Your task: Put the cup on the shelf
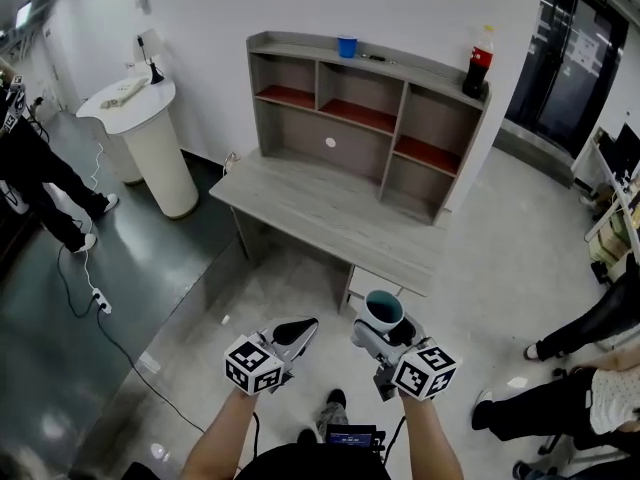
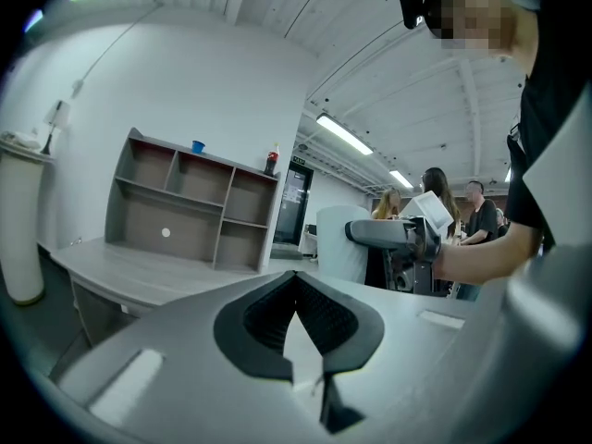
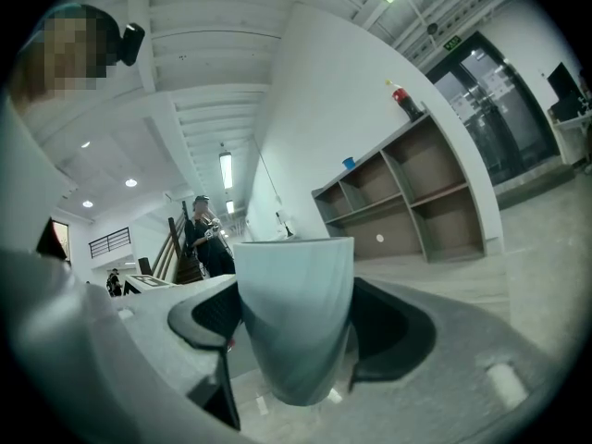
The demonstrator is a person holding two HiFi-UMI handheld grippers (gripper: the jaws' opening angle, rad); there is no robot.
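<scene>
A pale teal cup (image 1: 383, 310) (image 3: 294, 313) stands upright between the jaws of my right gripper (image 1: 385, 320) (image 3: 296, 326), which is shut on it, in front of the desk. My left gripper (image 1: 298, 332) (image 2: 298, 326) is beside it on the left, shut, with nothing between its jaws. The grey shelf unit (image 1: 360, 118) (image 2: 185, 211) (image 3: 407, 202) with open compartments stands on the grey desk (image 1: 330, 218) ahead of both grippers. On the shelf's top board stand a small blue cup (image 1: 347, 46) and a red-capped cola bottle (image 1: 478, 70).
A white round pedestal (image 1: 140, 133) stands left of the desk. A cable (image 1: 90, 298) runs across the floor at the left. People stand at the left edge (image 1: 40, 188) and sit at the right (image 1: 590, 368).
</scene>
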